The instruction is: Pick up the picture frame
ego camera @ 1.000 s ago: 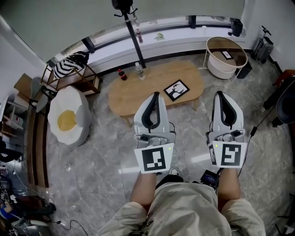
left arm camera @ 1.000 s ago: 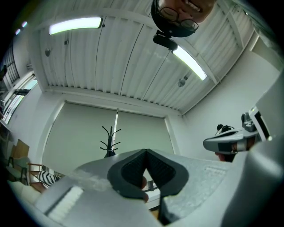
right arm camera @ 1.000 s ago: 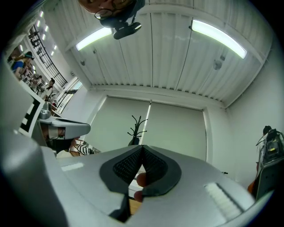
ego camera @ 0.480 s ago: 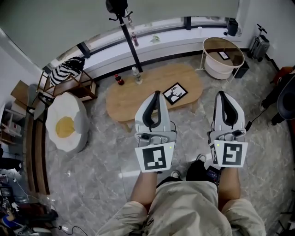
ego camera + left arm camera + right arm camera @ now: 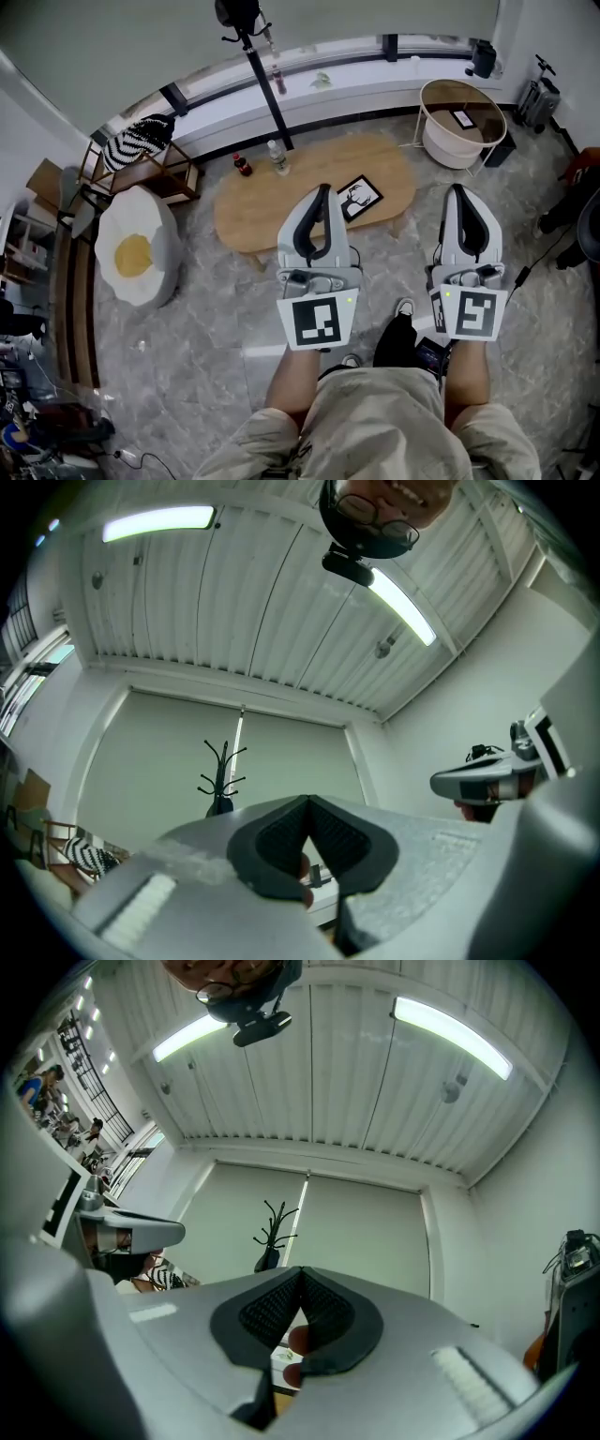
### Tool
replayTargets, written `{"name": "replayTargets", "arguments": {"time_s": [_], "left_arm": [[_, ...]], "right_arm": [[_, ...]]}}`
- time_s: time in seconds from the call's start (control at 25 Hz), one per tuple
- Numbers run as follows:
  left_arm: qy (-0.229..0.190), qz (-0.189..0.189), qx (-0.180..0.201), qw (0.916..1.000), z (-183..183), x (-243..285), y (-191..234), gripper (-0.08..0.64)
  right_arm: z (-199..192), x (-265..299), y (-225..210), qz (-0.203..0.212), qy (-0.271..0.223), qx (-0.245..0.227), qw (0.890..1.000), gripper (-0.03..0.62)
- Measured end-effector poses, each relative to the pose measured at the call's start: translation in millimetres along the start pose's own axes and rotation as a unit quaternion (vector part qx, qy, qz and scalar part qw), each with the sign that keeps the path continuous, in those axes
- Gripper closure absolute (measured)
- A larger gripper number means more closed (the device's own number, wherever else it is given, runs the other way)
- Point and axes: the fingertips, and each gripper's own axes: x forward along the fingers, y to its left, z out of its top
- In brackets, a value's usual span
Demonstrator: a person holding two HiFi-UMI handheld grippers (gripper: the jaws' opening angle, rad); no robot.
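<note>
The picture frame (image 5: 359,199), black with a white mat and a dark drawing, lies flat on the right part of the oval wooden table (image 5: 272,206). My left gripper (image 5: 323,190) is held above the floor with its tip at the table's near edge, just left of the frame; it is shut and empty. My right gripper (image 5: 458,190) hangs to the right of the table, also shut with nothing in it. In the left gripper view the left gripper (image 5: 307,801) points up at the wall and ceiling; the right gripper (image 5: 300,1271) does the same in its own view. Neither view shows the frame.
Two bottles (image 5: 278,157) stand at the table's far edge by a black coat stand (image 5: 267,80). A fried-egg cushion (image 5: 134,255) lies on the floor at left, with a wooden rack (image 5: 150,164) behind it. A round side table (image 5: 462,117) stands at right. My legs and a shoe (image 5: 394,336) are below.
Both grippers and I have moved forward towards the table. The left gripper's tip now sits next to the frame. Both jaws stay shut.
</note>
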Motion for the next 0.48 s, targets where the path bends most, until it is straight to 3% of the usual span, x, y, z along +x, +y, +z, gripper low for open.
{"name": "replayTargets", "arguments": {"time_s": [0.48], "left_arm": [[0.012, 0.011, 0.006, 0.9998, -28.5, 97.2, -37.4, 0.554]], "right_arm": [[-43.7, 67.1, -78.0, 0.009, 0.006, 0.019, 1.0, 0.591]]}}
